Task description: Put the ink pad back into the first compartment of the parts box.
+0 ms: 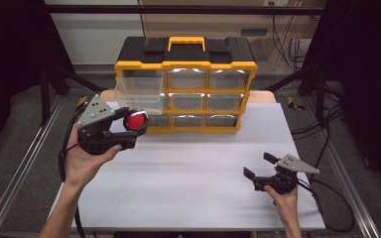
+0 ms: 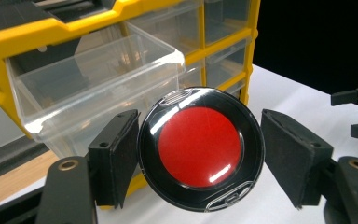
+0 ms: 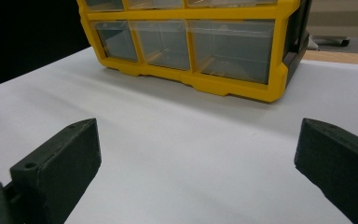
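A white table sits in a dark room, with a yellow drawer box at the back.

The top left drawer of the box is pulled out and looks empty, so it seems ready for something to go in. The left gripper holds a round red disc with a black rim up in the air, just in front of that open drawer. In the left gripper view the disc sits between the two black pads; one pad touches its rim, but the other pad looks a tiny bit apart, so I can't be sure how tight the hold is. I think the disc is meant to go into the drawer. The right gripper rests low over the table, well apart from the box, with its jaws wide open and nothing in them, maybe waiting to help.
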{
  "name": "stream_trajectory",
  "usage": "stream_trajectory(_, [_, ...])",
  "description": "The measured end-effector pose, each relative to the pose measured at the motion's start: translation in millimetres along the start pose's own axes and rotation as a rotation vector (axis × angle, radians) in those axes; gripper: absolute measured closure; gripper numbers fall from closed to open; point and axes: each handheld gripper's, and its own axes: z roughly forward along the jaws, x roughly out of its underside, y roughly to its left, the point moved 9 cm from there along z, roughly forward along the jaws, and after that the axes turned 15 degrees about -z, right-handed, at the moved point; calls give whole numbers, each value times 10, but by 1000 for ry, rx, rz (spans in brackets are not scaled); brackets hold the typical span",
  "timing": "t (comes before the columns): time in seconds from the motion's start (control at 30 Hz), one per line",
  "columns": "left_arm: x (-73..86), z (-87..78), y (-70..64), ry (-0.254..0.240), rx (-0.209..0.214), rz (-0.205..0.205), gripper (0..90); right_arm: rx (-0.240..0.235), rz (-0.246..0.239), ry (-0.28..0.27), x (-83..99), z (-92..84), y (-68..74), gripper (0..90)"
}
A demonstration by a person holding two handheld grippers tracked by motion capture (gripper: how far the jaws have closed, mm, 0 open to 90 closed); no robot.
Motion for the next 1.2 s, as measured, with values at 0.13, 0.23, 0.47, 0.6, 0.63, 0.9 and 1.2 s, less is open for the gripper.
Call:
stream_trajectory(0.13, [-61, 2, 9, -7, -2, -4, 297, 2, -3, -1, -2, -5, -5, 11])
stream_trajectory(0.23, [-94, 1, 23, -9, -5, -5, 297, 3, -3, -1, -1, -2, -7, 11])
stream_trajectory(0.47, [-219, -15, 26, -26, -7, -10, 297, 3, -2, 0, 1, 0, -5, 11])
stream_trajectory(0.6, [-284, -15, 10, -34, -6, -10, 297, 3, -1, 0, 0, -1, -6, 11])
stream_trajectory(0.63, [-300, -12, 6, -36, -7, -10, 297, 3, -1, 0, 1, 0, -6, 11])
stream_trajectory(0.9, [-429, 26, 2, -41, -16, -7, 297, 4, 1, 3, 4, -2, -7, 11])
stream_trajectory(1.2, [-573, 69, 62, -43, -36, -11, 297, 3, 0, 4, 7, 4, -7, 11])
